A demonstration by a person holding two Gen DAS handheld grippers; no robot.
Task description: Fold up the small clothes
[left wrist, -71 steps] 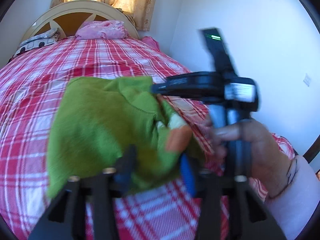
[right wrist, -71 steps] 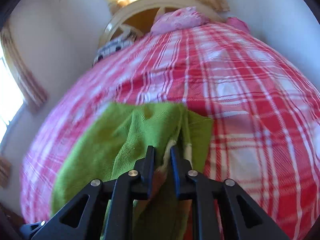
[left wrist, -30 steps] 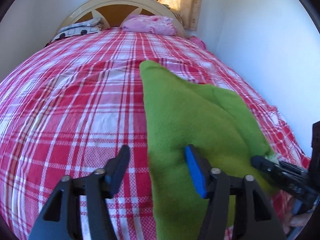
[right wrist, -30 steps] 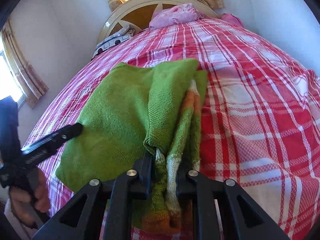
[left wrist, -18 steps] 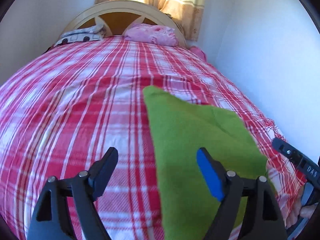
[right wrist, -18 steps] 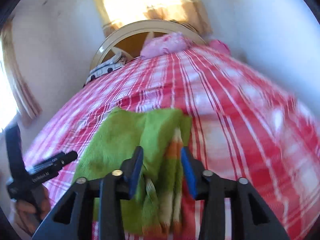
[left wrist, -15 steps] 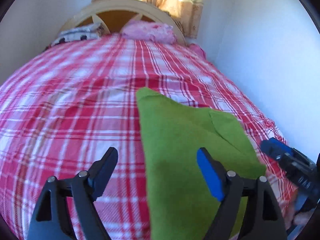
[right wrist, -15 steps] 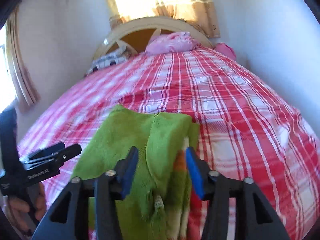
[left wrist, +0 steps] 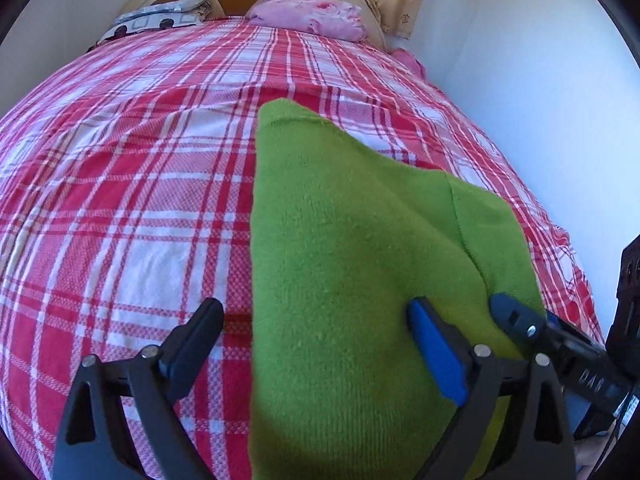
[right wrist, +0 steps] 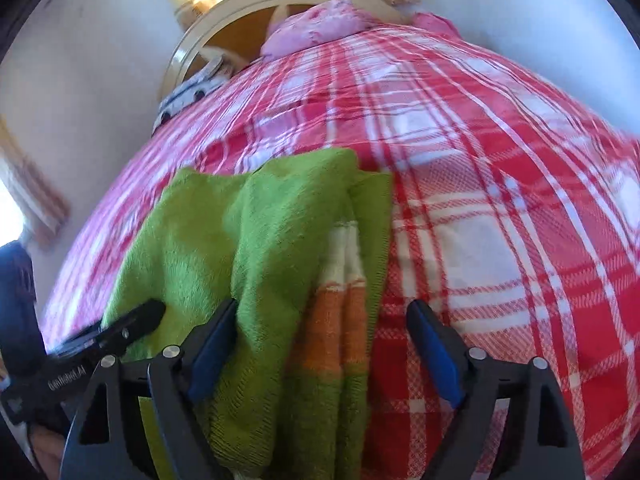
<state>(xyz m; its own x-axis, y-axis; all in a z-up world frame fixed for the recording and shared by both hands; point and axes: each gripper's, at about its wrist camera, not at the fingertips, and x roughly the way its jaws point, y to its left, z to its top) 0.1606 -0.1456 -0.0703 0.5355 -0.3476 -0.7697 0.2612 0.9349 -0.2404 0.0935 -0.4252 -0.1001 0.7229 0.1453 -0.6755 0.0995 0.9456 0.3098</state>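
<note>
Left wrist view: the left gripper (left wrist: 316, 328) now stands with its jaws wide apart and opening further, where a second ago they were narrower. The green sweater (left wrist: 360, 248) lies flat on the plaid bedspread (left wrist: 120, 200), its left edge running between the two fingers; neither pad presses on it, so it is released. The fold laid a moment ago holds: the top layer sits smooth, with a second layer showing at its right edge. The tip of the right gripper (left wrist: 516, 316) pokes in at the lower right, just beside the cloth.

Right wrist view: the right gripper (right wrist: 320, 340) was clamped on the sweater's (right wrist: 248, 240) striped cuff (right wrist: 336, 288) a second ago; now its jaws are apart and opening, with the folded sleeve and cuff lying loose between them. The picture is blurred. The left gripper's finger (right wrist: 136, 320) shows at the left edge of the garment, over the cloth; whether it touches I cannot tell.

With both claws let go and the sweater resting in a narrow stack near the bed's foot, this fold looks finished. The next step is probably another fold across, or smoothing.
</note>
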